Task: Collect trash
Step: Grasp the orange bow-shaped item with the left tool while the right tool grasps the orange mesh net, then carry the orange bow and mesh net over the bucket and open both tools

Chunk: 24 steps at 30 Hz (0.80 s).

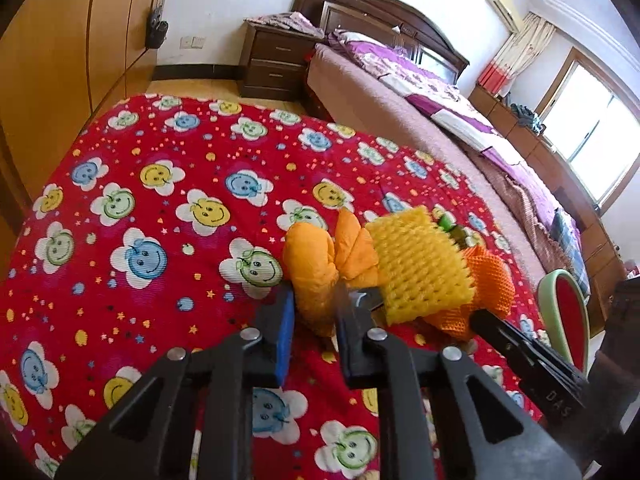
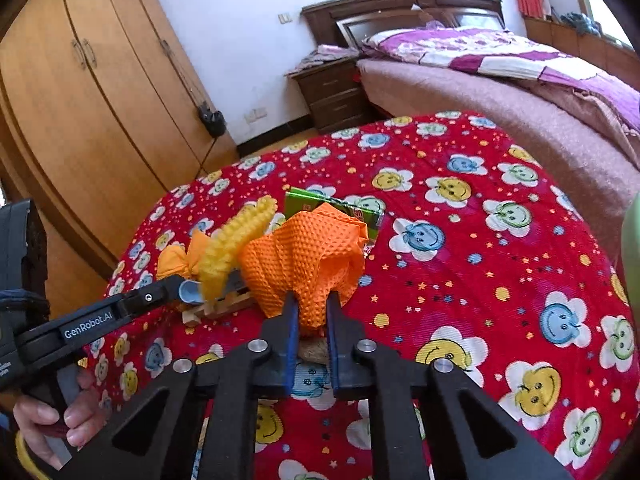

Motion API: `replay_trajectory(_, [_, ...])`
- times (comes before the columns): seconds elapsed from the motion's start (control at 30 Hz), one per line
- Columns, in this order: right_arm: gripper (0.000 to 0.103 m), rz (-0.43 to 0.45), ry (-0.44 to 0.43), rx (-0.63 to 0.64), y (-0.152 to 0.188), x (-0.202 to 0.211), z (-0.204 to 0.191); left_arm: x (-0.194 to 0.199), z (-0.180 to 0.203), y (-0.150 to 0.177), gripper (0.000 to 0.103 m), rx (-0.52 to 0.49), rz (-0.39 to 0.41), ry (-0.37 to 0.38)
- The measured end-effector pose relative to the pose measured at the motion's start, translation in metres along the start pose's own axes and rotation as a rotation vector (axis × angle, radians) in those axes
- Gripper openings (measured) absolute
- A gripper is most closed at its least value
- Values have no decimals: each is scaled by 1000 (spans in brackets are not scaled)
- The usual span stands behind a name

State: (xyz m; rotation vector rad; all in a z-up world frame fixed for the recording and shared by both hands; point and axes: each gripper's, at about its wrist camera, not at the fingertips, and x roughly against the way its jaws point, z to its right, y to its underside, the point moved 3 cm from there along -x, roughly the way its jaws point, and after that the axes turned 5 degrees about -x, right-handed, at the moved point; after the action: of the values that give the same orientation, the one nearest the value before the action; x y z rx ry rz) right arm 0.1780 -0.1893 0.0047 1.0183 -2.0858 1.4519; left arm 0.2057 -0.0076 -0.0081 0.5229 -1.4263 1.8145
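Trash pile sits mid-table on the red smiley-flower cloth [image 2: 500, 240]: orange foam net [image 2: 308, 256], yellow foam net [image 1: 420, 264], orange crumpled wrapper [image 1: 316, 264], green carton [image 2: 332, 204] behind, print unreadable. Right gripper [image 2: 311, 312] clenched on the orange foam net's lower end. Left gripper [image 1: 316, 312] clamped on the orange crumpled wrapper. Left gripper's arm reads "GenRobot.AI"; right gripper's reads "DAS". A hand [image 2: 48, 420] holds the left handle. Bed [image 2: 500, 80] and wardrobe [image 2: 80, 100] behind.

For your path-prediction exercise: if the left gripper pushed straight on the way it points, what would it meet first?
The left gripper is already shut on the orange cloth bundle; beyond that comes the red smiley-print tablecloth, though depth is unclear.
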Motion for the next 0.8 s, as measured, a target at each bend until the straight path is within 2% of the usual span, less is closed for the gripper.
replay_trajectory(0.43, [9,123,-31,-36,2,62,0,56,22,8,18,-3,99,64])
replay_trajectory(0.8, [9,224,-7,-82,14,119,16,92,37,18,18,-9,148,93])
